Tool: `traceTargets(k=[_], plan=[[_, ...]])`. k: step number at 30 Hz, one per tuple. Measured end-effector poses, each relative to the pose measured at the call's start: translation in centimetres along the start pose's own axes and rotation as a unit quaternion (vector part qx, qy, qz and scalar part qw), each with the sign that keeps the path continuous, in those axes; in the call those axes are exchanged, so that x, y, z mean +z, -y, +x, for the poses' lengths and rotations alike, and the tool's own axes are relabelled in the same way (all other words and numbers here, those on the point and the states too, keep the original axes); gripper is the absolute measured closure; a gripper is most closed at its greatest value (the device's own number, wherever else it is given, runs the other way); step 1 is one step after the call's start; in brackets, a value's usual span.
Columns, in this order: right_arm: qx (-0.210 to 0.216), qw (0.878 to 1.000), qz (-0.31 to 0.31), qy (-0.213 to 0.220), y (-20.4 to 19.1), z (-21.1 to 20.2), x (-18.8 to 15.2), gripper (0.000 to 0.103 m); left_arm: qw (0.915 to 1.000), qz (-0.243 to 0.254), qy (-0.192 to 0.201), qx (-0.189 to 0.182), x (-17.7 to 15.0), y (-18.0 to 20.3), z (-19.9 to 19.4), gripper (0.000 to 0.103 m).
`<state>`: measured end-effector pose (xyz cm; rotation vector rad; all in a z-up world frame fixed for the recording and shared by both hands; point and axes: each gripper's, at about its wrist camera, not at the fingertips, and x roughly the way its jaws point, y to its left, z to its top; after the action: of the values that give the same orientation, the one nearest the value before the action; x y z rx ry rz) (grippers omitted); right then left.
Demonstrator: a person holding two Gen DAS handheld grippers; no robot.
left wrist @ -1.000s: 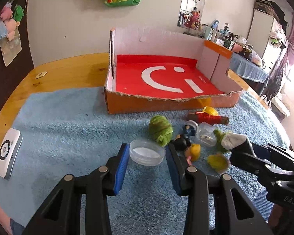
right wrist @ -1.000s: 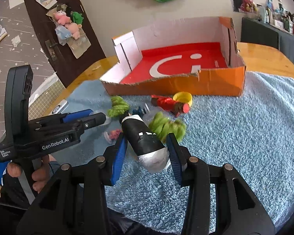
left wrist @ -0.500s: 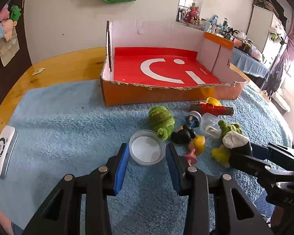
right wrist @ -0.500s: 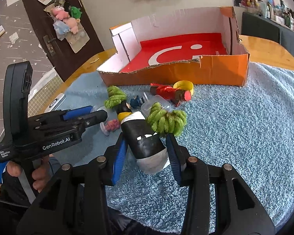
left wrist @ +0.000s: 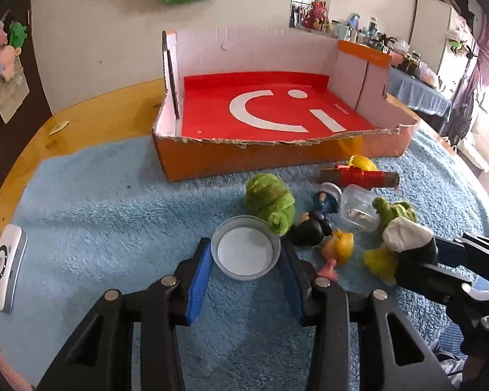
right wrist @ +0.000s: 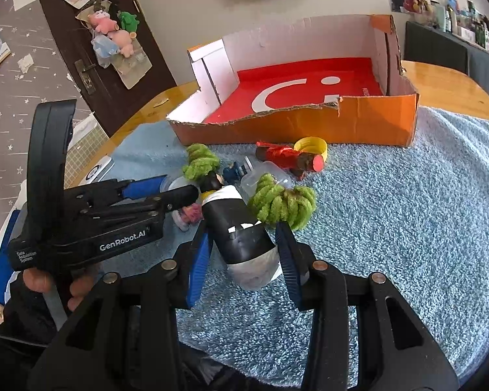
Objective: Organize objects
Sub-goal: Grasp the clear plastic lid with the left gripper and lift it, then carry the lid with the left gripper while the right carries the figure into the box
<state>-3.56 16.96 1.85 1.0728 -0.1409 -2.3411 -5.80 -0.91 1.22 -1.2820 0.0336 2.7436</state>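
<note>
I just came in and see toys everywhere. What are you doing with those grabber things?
A person is tidying toys with two hand-held grippers. The left gripper has its fingers around a small round dish. The right gripper has a black-and-white bottle between its fingers. The other toys lie on the blue towel, and the orange box behind them has nothing in it yet.

Pink toy (left wrist: 329,265) — half hidden behind left tongs' finger (left wrist: 291,280)
</note>
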Motion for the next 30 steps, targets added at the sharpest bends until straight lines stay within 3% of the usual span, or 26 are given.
traceTargets(k=[15, 22, 30], plan=[[0.006, 1.000, -0.008, 0.019, -0.3, -1.3, 1.1, 0.065, 0.9996, -0.014, 0.019, -0.012, 0.2, -0.4, -2.2, 0.061], [-0.009, 1.000, -0.009, -0.010, 0.1, 0.1, 0.0, 0.065, 0.9999, -0.006, 0.007, -0.012, -0.3, 0.1, -1.6, 0.061], [-0.020, 1.000, -0.019, -0.009, 0.0, 0.2, 0.0, 0.067, 0.9997, -0.011, 0.015, -0.018, -0.3, 0.0, -2.3, 0.061]])
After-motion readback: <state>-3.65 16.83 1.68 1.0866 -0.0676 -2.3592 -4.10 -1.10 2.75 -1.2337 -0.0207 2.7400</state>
